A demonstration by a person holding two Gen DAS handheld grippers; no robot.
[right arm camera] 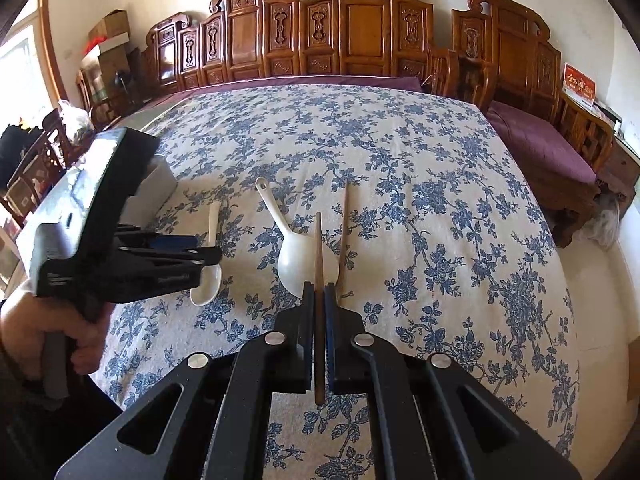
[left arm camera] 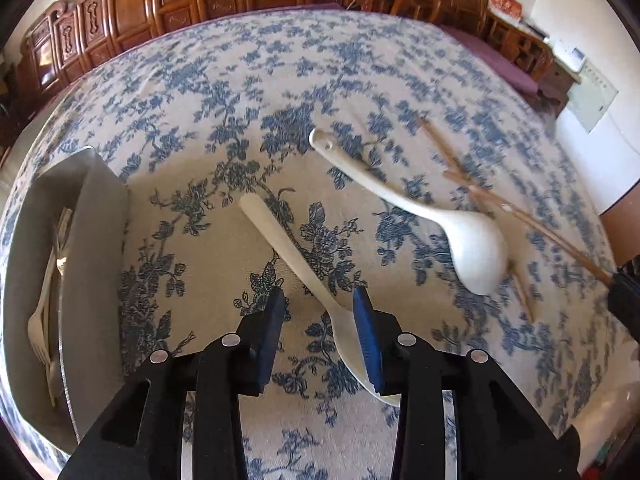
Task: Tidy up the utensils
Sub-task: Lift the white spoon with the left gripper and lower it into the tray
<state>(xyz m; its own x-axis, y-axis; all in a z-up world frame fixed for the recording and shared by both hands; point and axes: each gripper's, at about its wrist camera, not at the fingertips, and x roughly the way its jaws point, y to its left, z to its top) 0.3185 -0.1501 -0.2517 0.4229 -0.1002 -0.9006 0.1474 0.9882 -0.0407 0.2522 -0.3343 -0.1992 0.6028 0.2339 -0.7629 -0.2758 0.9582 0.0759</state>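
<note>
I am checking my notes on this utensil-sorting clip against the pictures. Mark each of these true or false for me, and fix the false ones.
1. The right tongs are shut on a brown chopstick. True.
2. The left tongs are clamped on the large white ladle. False: their jaws stand apart over the small white spoon, not pressing on it.
3. A white fork lies in the grey tray. True.
4. The second chopstick is already in the tray. False: it lies on the floral cloth beside the ladle.
5. The ladle stands upright in a cup. False: it lies flat on the cloth.
</note>
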